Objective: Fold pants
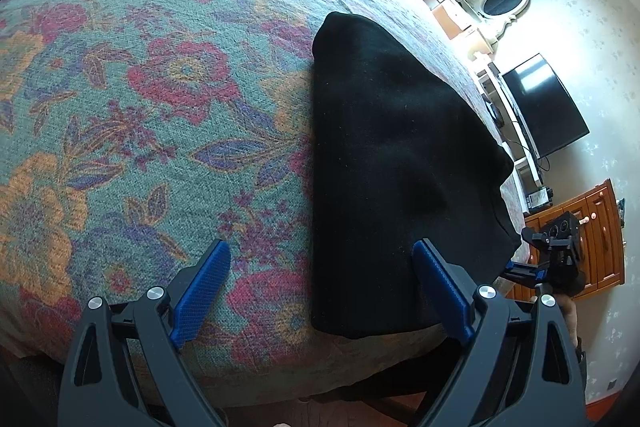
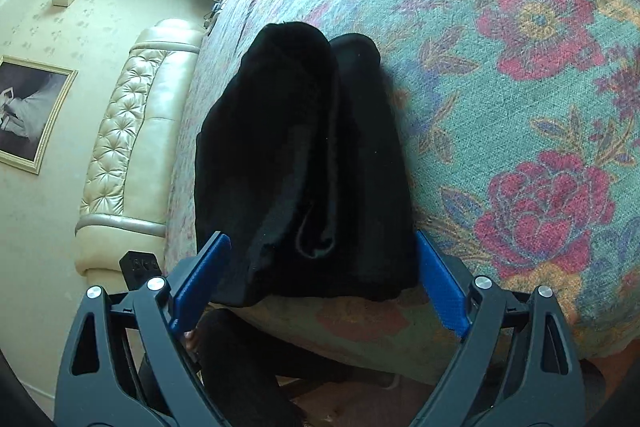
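The black pants [image 1: 400, 167] showed almost no detail in either view; in the left wrist view their folds and layers could not be counted. In the right wrist view the pants [image 2: 304, 163] hid the inner face of the right tongs' [image 2: 322, 283] right-hand pad [image 2: 442, 287], so contact there could not be judged. The bed [image 1: 140, 87] ran past the frame edges in both views. The right tongs [image 1: 556, 259] appeared only in part behind the pants' edge in the left wrist view, too small to read their jaws. The framed picture [image 2: 28, 111] was cut off at the left edge.
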A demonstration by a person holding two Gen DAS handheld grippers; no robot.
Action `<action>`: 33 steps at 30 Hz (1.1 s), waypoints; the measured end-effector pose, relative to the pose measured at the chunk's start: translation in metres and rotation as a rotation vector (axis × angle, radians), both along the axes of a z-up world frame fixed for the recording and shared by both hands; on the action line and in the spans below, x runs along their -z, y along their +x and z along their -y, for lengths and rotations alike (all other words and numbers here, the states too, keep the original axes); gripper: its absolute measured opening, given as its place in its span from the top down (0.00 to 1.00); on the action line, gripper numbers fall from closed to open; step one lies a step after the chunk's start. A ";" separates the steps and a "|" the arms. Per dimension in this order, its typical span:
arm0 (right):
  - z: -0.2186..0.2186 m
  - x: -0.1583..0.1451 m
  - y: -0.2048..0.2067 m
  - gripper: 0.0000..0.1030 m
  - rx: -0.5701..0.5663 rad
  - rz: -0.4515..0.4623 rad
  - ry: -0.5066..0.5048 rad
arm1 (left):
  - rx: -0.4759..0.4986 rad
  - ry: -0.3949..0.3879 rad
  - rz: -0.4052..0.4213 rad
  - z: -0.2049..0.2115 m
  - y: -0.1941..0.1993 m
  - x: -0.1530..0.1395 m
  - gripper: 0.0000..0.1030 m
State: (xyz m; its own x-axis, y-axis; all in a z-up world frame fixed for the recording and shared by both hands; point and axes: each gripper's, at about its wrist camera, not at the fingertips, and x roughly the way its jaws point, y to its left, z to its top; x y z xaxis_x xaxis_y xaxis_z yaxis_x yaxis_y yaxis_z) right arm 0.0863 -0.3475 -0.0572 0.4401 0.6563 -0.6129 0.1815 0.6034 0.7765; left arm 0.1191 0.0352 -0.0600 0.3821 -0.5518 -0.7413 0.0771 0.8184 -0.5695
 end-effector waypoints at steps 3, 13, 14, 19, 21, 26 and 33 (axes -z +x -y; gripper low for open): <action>-0.011 0.000 0.005 0.36 -0.035 -0.008 -0.082 | -0.037 -0.055 -0.026 -0.010 -0.003 0.002 0.12; -0.005 0.007 0.001 0.69 -0.053 0.017 -0.091 | 0.016 -0.165 -0.086 -0.006 -0.003 0.006 0.12; -0.002 0.011 0.001 0.69 -0.051 0.015 -0.081 | 0.024 -0.158 -0.088 -0.003 -0.003 0.007 0.12; 0.012 0.029 -0.001 0.67 -0.035 0.011 0.023 | 0.102 -0.055 0.004 0.009 -0.008 0.012 0.11; 0.019 0.033 -0.002 0.61 -0.041 0.026 0.057 | 0.122 -0.025 0.021 0.013 -0.008 0.008 0.12; 0.036 0.009 0.000 0.12 -0.026 0.101 -0.006 | 0.112 -0.089 0.060 0.005 0.000 -0.014 0.12; 0.048 0.003 0.051 0.09 -0.023 0.133 0.015 | 0.103 -0.125 0.093 -0.008 0.065 -0.019 0.12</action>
